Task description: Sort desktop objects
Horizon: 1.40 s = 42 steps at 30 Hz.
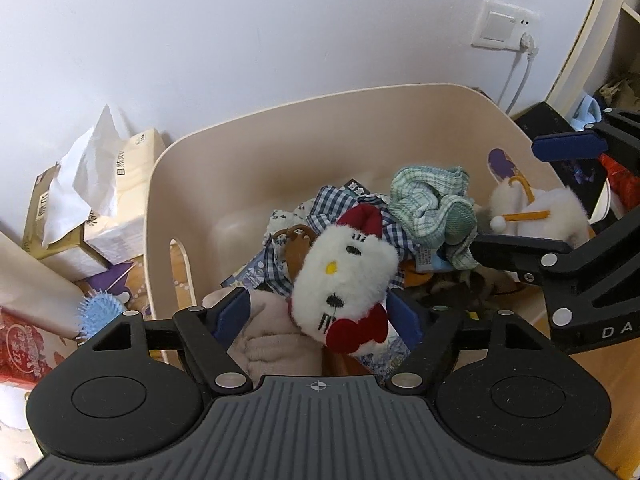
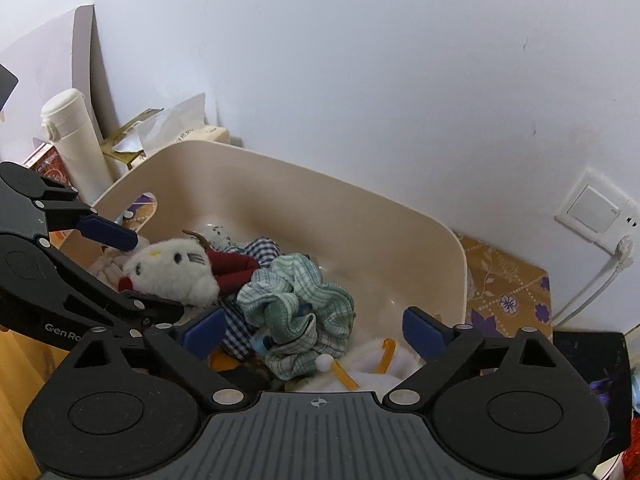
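Hanging over the bin (image 1: 256, 128), both grippers have their blue fingers spread wide and hold nothing. The left gripper (image 1: 318, 316) has its fingers (image 1: 232, 312) on each side of the cat toy (image 1: 344, 284), but the pads do not press it — the toy lies loose on the pile, near the left end of the bin. The right gripper (image 2: 316, 330) has its fingers (image 2: 424, 330) wide over a green cloth (image 2: 296, 300) and a white fluffy toy (image 2: 384, 368) with orange sticks, near the right end. I think the soft things were dropped here on purpose, so they all sit in one place.

The bin also holds a blue check cloth (image 1: 352, 204) and a pink cloth (image 1: 276, 344). Outside it, far left by the wall, are tissue packs (image 1: 116, 208), a blue brush (image 1: 100, 312) and a white bottle (image 2: 76, 144).
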{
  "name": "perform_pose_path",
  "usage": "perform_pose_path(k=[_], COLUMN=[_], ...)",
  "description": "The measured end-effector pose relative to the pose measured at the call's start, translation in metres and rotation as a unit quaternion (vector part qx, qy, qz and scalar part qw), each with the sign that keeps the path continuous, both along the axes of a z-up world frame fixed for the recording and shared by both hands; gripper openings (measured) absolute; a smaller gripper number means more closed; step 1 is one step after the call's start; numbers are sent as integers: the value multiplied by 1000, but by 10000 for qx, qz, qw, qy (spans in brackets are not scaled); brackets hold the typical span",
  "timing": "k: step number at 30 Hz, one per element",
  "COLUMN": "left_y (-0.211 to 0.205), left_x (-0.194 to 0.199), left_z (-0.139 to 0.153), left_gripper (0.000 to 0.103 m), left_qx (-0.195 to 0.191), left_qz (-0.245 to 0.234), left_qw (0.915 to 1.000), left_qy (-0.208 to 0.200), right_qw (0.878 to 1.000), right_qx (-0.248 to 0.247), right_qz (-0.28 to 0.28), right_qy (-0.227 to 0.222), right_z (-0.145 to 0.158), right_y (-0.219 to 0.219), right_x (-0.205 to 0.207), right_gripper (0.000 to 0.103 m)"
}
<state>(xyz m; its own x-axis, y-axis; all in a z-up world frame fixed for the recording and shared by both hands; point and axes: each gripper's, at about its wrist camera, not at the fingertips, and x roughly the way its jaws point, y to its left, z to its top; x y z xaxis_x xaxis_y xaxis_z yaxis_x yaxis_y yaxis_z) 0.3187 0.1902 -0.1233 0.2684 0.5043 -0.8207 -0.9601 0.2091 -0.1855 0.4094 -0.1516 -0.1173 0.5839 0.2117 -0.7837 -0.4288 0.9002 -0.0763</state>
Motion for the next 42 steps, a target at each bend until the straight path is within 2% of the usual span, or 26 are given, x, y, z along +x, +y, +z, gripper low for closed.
perform_pose_path(k=[21,34,42], left_y=[-60,-112,-146], left_x=[-11,-21,-24], left_z=[44,76,87], left_gripper=[76,76,76], left_qx=[385,662,694], left_qz=[139,455,691], left_qw=[9991,9965,9948], left_qy=[-142,-231,-268], right_qw=[9991,9977,9961], right_qx=[144,188,289], right_qz=[-289,-385,-557], right_qy=[-291,-517,-613], right_z=[42,68,83], right_y=[-4,-10,-21], right_x=[-52,-102,-138], right_gripper=[103,103,103])
